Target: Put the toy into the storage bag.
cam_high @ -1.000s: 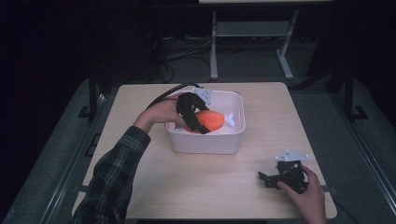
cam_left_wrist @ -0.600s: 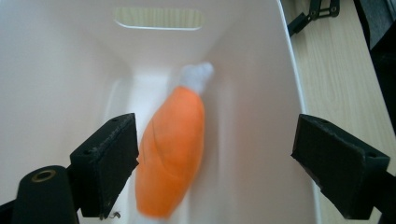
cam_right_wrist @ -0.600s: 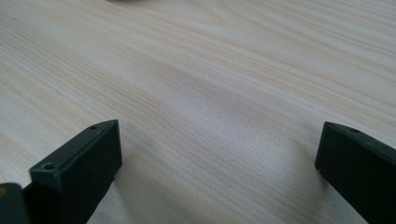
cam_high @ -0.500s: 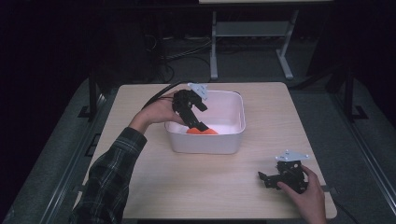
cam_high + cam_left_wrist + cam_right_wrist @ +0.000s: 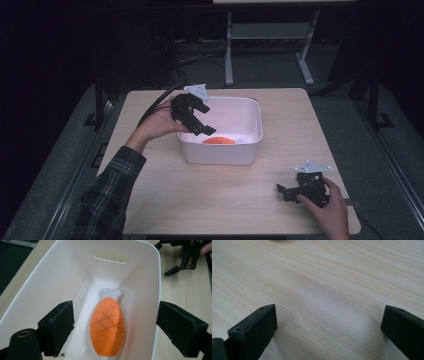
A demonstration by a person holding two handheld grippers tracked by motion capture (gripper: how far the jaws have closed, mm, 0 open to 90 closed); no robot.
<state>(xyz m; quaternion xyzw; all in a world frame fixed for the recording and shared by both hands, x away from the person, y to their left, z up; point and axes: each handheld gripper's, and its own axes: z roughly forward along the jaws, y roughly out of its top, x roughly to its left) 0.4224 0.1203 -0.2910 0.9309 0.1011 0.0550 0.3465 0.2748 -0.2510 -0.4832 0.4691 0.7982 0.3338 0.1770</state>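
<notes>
Left gripper (image 5: 202,131): held in the person's left hand (image 5: 159,122) above the left rim of the white tub (image 5: 220,152), tilted down into it, jaws spread wide with nothing between the pads. Seen along those 2 jaws in the left gripper view: orange plush drumstick (image 5: 108,327) lying flat on the tub floor, below and between the jaw tips, touching neither pad; white bone end (image 5: 109,293) pointing toward the far wall with the slot handle (image 5: 111,256); black crosshatch stitching on the upper face. In the high view: drumstick (image 5: 218,141) low in the tub, near the front wall, partly hidden by the rim. Tub placement: middle of the wooden table (image 5: 210,200), slightly toward the far edge. Right gripper (image 5: 284,190): well apart from the tub, near the front right corner of the table, resting low over the tabletop in the person's right hand (image 5: 327,212), jaws pointing left. In the right gripper view: both jaws set wide apart, bare wood grain (image 5: 332,295) between them, nothing gripped.
</notes>
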